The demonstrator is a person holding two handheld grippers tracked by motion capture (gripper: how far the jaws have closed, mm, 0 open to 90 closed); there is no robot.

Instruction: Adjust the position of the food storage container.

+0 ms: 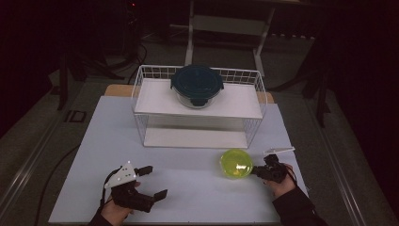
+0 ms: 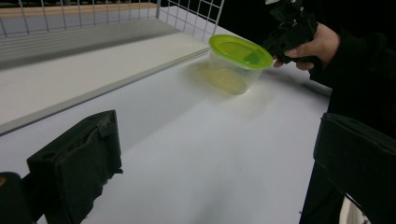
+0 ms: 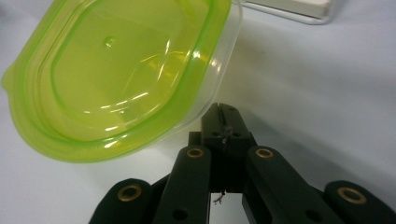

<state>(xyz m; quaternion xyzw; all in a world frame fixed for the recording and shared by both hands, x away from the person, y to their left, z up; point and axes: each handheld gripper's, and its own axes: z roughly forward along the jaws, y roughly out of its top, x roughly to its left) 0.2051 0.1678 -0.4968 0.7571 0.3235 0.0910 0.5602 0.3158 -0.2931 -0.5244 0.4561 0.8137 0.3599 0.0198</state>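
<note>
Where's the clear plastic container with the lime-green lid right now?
In the high view, the clear plastic container with the lime-green lid sits on the white table, right of centre, just before the white wire rack, at the right gripper's closed jaws.

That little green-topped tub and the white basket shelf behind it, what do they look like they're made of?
The tub looks like clear, glossy plastic: you see through its wall, and its translucent lime lid catches bright highlights. The basket shelf seems to be thin wire coated matt white, judging by its open grid sides, with flat white boards that could be painted metal or laminate.
</note>
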